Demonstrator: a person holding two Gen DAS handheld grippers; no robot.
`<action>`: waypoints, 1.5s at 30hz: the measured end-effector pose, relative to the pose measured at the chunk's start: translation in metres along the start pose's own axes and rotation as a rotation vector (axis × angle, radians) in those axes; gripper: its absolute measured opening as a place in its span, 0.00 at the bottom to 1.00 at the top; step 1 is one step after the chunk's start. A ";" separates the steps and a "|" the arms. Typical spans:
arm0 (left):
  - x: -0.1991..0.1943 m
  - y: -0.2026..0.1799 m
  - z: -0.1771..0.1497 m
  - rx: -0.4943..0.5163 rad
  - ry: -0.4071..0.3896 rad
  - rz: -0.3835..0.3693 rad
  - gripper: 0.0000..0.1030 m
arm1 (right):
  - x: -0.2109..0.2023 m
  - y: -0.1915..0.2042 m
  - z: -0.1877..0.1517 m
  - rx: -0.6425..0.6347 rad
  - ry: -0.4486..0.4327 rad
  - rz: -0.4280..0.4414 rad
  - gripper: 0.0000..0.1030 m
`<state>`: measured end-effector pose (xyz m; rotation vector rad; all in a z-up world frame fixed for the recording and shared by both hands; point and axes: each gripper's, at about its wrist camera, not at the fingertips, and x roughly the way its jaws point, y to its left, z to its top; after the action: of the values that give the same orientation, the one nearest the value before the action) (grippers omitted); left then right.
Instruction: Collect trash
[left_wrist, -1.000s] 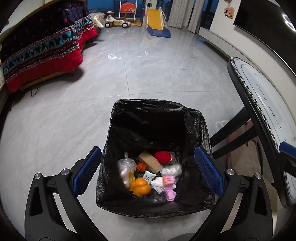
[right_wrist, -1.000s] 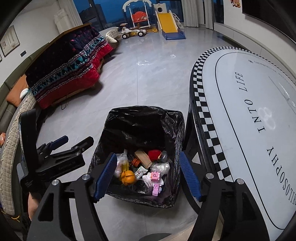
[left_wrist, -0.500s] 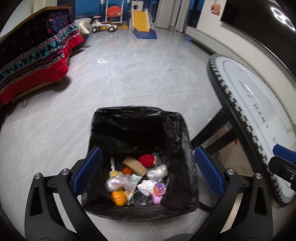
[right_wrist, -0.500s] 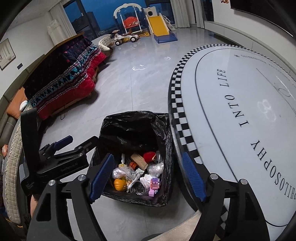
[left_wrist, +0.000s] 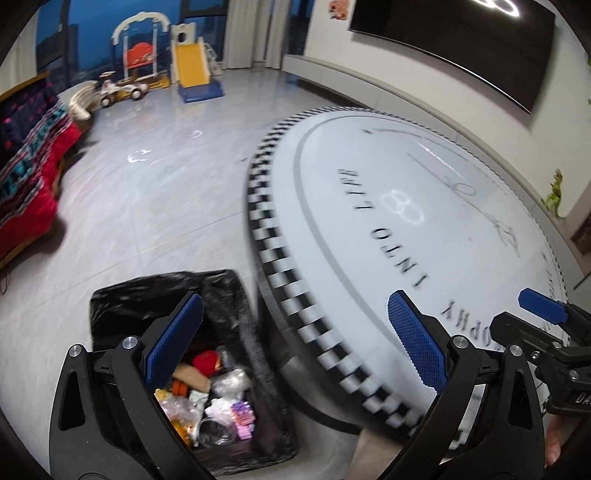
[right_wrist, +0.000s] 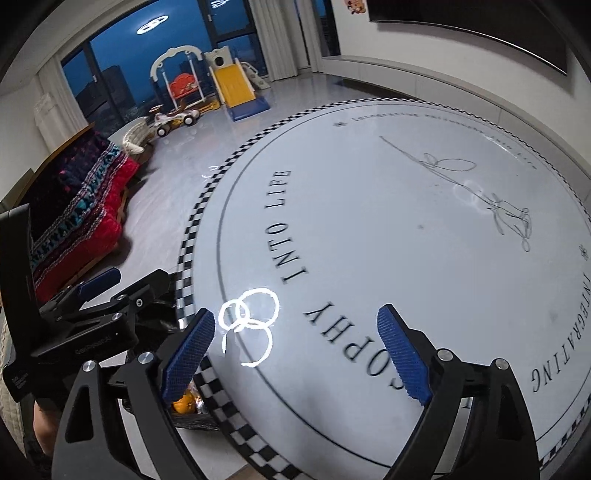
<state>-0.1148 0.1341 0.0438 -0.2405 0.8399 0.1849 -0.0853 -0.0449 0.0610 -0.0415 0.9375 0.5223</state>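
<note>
A bin lined with a black bag (left_wrist: 147, 291) stands on the floor by the round table, low and left in the left wrist view. It holds mixed trash (left_wrist: 221, 395): wrappers, an orange piece, a red lump. My left gripper (left_wrist: 291, 306) is open and empty, its left finger over the bin and its right finger over the table's checkered rim. My right gripper (right_wrist: 295, 315) hangs over the white table top (right_wrist: 388, 221), its jaws opening with nothing between them. The table edge hides most of the bin (right_wrist: 159, 319) in the right wrist view. No trash shows on the table.
The table (left_wrist: 369, 221) has a black-and-white checkered rim and printed lettering. A sofa with a red patterned blanket (right_wrist: 81, 221) stands at the left. A toy slide (right_wrist: 236, 85) and a ride-on car are far back. A dark screen (left_wrist: 461, 48) hangs on the right wall.
Both views have swung right, from the bin to the table top; the bin has slid to the lower left. The right gripper's jaws have widened. The left gripper stayed open.
</note>
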 end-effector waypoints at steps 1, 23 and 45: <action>0.004 -0.008 0.004 0.012 0.003 -0.011 0.94 | -0.001 -0.011 0.001 0.018 -0.003 -0.015 0.87; 0.098 -0.176 0.021 0.286 0.071 -0.113 0.94 | 0.021 -0.188 -0.013 0.279 -0.009 -0.292 0.87; 0.108 -0.187 0.019 0.304 0.127 -0.036 0.94 | 0.039 -0.190 -0.010 0.210 -0.016 -0.370 0.97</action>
<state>0.0177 -0.0319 0.0003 0.0183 0.9761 0.0067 0.0101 -0.1974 -0.0113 -0.0203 0.9382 0.0806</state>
